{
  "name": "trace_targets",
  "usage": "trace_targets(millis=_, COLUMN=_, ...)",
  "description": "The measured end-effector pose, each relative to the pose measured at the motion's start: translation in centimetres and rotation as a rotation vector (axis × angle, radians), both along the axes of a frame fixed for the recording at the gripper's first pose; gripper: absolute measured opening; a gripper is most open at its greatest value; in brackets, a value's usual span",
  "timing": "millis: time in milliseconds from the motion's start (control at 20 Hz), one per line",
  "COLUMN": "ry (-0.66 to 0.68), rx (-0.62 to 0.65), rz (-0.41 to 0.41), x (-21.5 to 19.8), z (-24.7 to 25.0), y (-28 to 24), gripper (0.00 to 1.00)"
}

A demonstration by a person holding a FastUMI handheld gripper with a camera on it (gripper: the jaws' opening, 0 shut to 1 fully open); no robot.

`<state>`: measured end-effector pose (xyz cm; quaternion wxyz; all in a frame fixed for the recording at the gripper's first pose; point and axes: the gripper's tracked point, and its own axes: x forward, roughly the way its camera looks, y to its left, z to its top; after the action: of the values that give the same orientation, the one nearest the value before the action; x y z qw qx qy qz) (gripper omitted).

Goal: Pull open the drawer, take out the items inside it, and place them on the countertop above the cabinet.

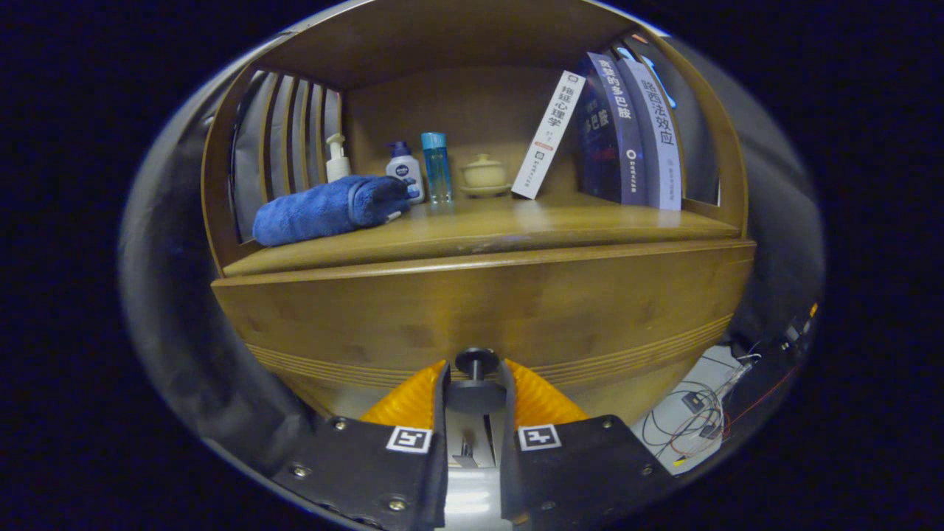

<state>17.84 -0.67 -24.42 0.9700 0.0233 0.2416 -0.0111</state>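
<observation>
Held level and square to the wooden drawer front (479,310), the gripper (476,383) pinches the dark round knob (476,361) between both fingers, below the countertop (509,225).

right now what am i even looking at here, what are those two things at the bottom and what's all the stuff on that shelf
The camera rides on handheld tongs, looking along their two fingers. Those fingers sit on either side of the dark round drawer knob on the wooden cabinet, closed around its stem; the drawer looks shut. On the countertop above lie a rolled blue towel, a white pump bottle, a white bottle with a blue cap, a clear blue bottle, a small beige lidded cup and leaning books.
</observation>
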Motion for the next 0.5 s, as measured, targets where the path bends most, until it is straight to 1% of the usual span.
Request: trace_targets(millis=500, ry=0.025, rx=-0.021, rz=-0.038, x=-9.8, z=1.1, y=-0.2, gripper=0.28)
